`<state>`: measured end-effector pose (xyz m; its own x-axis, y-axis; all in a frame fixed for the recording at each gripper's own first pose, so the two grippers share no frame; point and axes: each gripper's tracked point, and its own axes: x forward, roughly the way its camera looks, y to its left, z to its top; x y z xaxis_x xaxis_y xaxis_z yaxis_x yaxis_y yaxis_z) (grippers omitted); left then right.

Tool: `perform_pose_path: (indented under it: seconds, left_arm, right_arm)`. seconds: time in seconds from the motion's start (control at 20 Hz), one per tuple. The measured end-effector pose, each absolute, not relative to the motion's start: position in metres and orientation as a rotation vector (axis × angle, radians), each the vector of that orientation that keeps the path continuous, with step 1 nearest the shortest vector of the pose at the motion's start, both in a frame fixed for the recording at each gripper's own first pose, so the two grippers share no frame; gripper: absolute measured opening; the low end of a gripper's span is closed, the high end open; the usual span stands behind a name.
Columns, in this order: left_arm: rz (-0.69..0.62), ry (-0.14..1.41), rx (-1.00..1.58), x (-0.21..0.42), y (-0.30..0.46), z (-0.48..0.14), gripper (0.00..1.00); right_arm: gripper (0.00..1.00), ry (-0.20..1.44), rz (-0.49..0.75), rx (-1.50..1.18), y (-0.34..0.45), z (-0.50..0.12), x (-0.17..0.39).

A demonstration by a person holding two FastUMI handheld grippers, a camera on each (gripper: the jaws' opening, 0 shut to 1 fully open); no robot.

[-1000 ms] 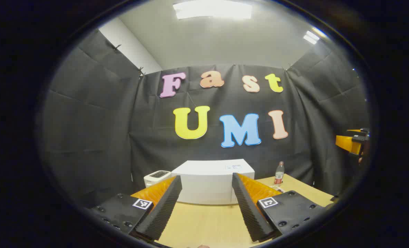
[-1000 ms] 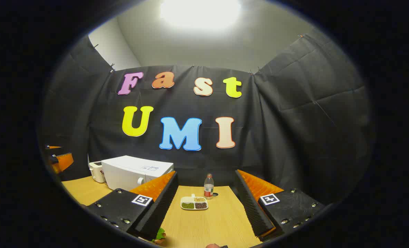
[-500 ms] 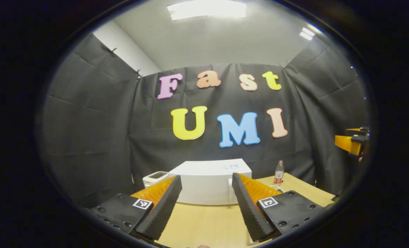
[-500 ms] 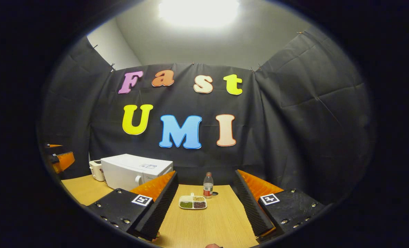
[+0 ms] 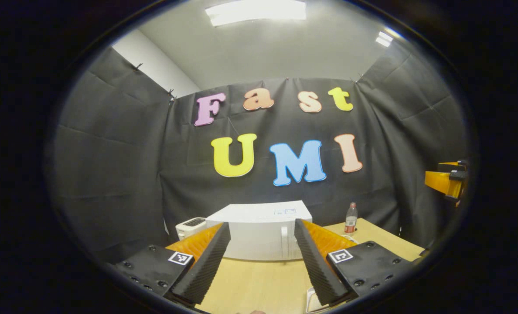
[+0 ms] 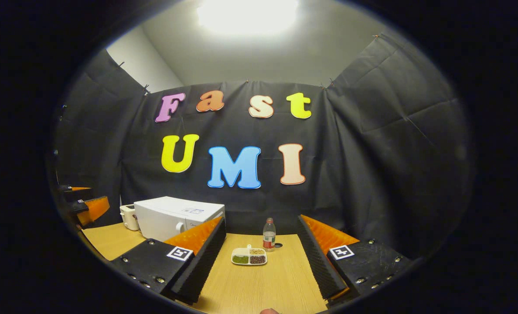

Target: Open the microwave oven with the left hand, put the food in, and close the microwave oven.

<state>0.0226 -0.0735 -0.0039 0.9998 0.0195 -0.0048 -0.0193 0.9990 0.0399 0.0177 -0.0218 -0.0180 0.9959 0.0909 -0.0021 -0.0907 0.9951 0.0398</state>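
My left tongs (image 5: 261, 261), spread and empty, have swung toward the microwave (image 5: 259, 231); its door handle (image 5: 284, 242) now shows. Right tongs (image 6: 261, 257) spread; door unopened.

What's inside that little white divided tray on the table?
The tray holds three fillings: green, dark brown and pale tan. They look like beans or grains; what lies beneath them is covered.

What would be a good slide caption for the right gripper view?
Open right gripper faces a divided food tray and bottle on the wooden table, white microwave closed at left.
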Motion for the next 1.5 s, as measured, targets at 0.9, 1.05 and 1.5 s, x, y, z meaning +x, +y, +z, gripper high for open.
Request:
perform_pose_path:
  seconds: [0.9, 1.05, 1.5]
  left_arm:
    - [-0.192, 0.079, -0.003, 0.234, -0.064, -0.111, 0.95]
    - [-0.244, 0.118, -0.023, 0.274, -0.071, -0.146, 0.95]
    - [-0.376, 0.251, -0.007, 0.337, -0.115, -0.236, 0.93]
  right_arm:
    - [0.98, 0.094, -0.037, -0.007, 0.039, -0.052, 0.076]
    - [0.98, 0.126, -0.077, -0.033, 0.050, -0.062, 0.083]
    - [0.98, 0.238, -0.192, -0.112, 0.058, -0.086, 0.085]
